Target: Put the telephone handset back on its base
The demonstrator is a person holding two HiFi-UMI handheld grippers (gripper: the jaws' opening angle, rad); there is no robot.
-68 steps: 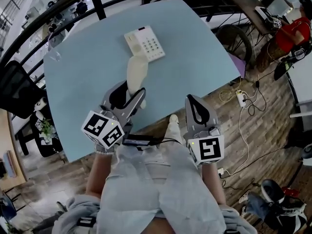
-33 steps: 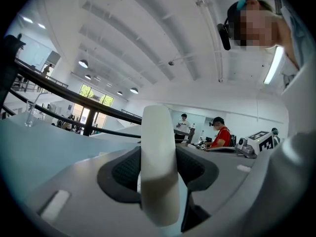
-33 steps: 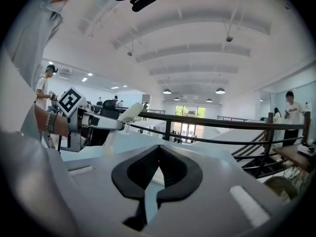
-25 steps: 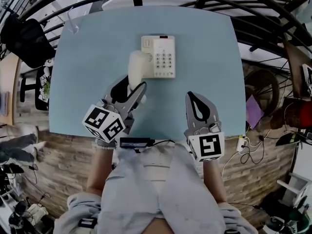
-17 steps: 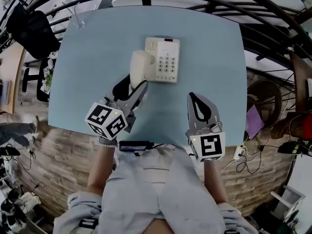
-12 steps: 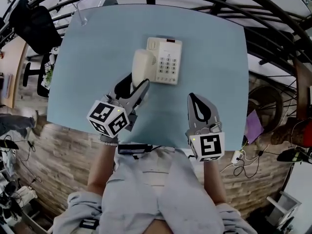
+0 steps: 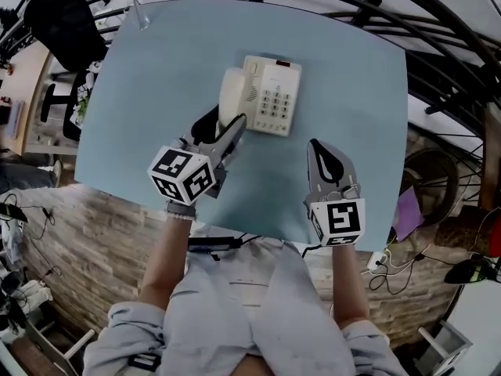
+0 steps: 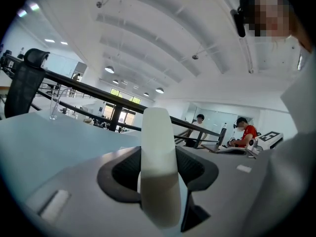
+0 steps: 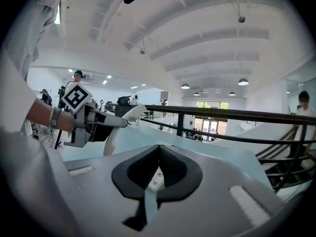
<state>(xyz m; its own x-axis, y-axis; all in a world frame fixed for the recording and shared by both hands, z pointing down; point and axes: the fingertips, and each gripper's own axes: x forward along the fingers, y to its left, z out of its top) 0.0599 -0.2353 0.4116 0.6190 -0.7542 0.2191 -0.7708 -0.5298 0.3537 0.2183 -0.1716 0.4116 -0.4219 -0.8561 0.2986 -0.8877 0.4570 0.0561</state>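
Note:
The cream telephone base point(image 7: 274, 96) with its keypad lies on the light blue table point(image 7: 141, 84). My left gripper point(image 7: 227, 130) is shut on the lower end of the cream handset point(image 7: 232, 92), which hangs over the base's left edge; whether it touches the base I cannot tell. In the left gripper view the handset point(image 8: 158, 172) stands up between the jaws of my left gripper point(image 8: 158, 154). My right gripper point(image 7: 317, 146) hovers over the table's near right part, shut and empty, its jaws point(image 9: 159, 149) meeting at the tips. The right gripper view shows the handset point(image 9: 129, 113) from the side.
A clear glass point(image 7: 141, 14) stands at the table's far left corner. A black curved railing point(image 7: 438, 53) runs around the far and right sides. A dark office chair point(image 7: 59, 22) stands at the upper left. The table's near edge point(image 7: 235, 210) lies just before the person's legs.
My left gripper has carried the handset forward and right, from in front of the base up against its left side. The right gripper kept its place, shut.

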